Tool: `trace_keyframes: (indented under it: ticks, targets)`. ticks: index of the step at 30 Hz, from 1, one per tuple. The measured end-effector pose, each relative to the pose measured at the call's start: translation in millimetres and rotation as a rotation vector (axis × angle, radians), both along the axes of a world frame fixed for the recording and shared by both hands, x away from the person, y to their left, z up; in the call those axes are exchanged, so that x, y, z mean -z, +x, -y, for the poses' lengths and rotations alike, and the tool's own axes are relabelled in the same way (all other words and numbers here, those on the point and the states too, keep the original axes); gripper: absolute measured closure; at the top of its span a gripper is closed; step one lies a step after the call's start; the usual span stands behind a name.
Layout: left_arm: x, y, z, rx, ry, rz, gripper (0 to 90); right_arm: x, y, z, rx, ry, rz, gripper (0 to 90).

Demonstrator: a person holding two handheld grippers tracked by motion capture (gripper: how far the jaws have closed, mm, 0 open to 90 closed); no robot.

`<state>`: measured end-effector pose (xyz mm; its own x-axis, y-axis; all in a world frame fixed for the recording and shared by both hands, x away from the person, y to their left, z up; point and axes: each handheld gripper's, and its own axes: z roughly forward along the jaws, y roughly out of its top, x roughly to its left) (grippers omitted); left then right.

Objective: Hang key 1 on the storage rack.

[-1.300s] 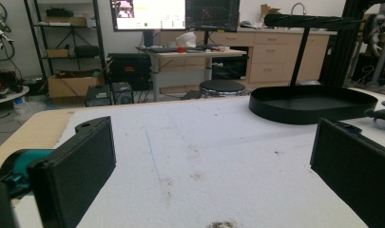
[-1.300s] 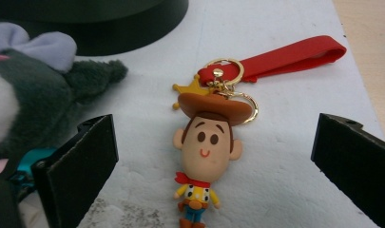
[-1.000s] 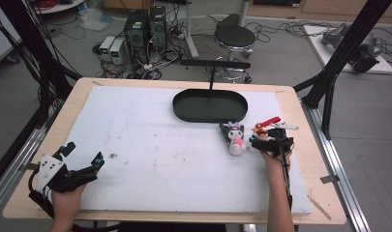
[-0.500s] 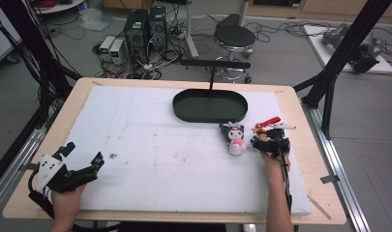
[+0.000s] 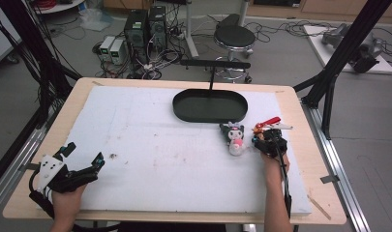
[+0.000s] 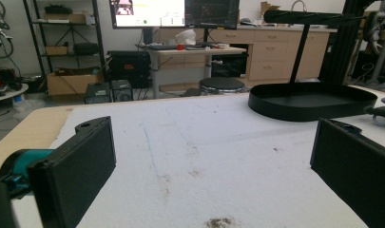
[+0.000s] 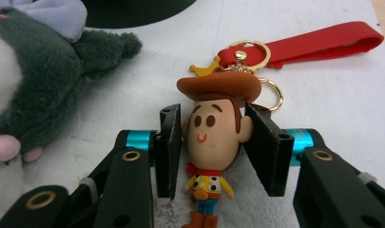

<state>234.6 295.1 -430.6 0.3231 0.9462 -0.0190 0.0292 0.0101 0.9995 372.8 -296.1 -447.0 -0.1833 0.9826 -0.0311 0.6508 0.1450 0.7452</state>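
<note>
Your right claw (image 7: 214, 142) lies low on the white pad (image 5: 159, 159) of the desk (image 5: 300, 159), at its right side. Its jaws have just been closing, and between them is the head of the cowboy keychain figure (image 7: 214, 137). In the right gripper view the two black pads stand at both sides of the head, at the ears; they look to be touching it, so the claw is clamped on the figure's head. The figure lies flat on the pad with its brown hat pointing away from you and its small body and boots pointing toward your hand. Behind the hat you see the gold rings (image 7: 249, 57) and a red strap (image 7: 318, 42), which lies on the pad toward the right edge.

In the high view the right claw (image 5: 270, 143) is just beside a dark plush toy (image 5: 233, 137) with a pink spot, which lies to its left. They are near but I cannot tell if they touch. Farther back on the pad stands a black oval tray (image 5: 210, 105) with a stand and a bar above it.

Your left claw (image 5: 82, 157) is at the left front corner of the desk, well apart from these things. Its jaws are wide apart and hold nothing; in the left gripper view bare pad is between them.
</note>
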Motion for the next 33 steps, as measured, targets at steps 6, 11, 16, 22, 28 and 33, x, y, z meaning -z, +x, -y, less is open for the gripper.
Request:
trace_keyframes:
  ticks: [6,11,16,22,28,33]
  targets:
    - [0.0,-0.2,0.1,0.003,0.001,0.001,1.7,-2.0,-1.9,-4.4,-0.021,-0.038,0.015,66.0]
    - [0.1,-0.3,-0.2,0.000,-0.002,0.001,1.7,-1.6,-2.6,-6.0,-0.018,-0.045,0.021,66.4]
    - [0.2,-0.5,-0.4,0.000,-0.001,0.001,1.7,-1.6,-3.6,-6.5,-0.011,-0.065,0.033,66.5]
    - [0.6,-0.5,0.1,0.001,0.003,-0.002,1.7,-0.7,-7.9,-2.4,0.008,-0.064,0.066,66.5]
    - [1.2,-0.3,0.8,0.004,0.003,-0.004,1.7,-3.8,-13.7,1.0,0.026,-0.064,0.129,66.5]
    - [1.2,-0.4,1.0,0.004,0.003,-0.003,1.7,-8.5,-16.2,0.6,0.022,-0.062,0.178,66.5]
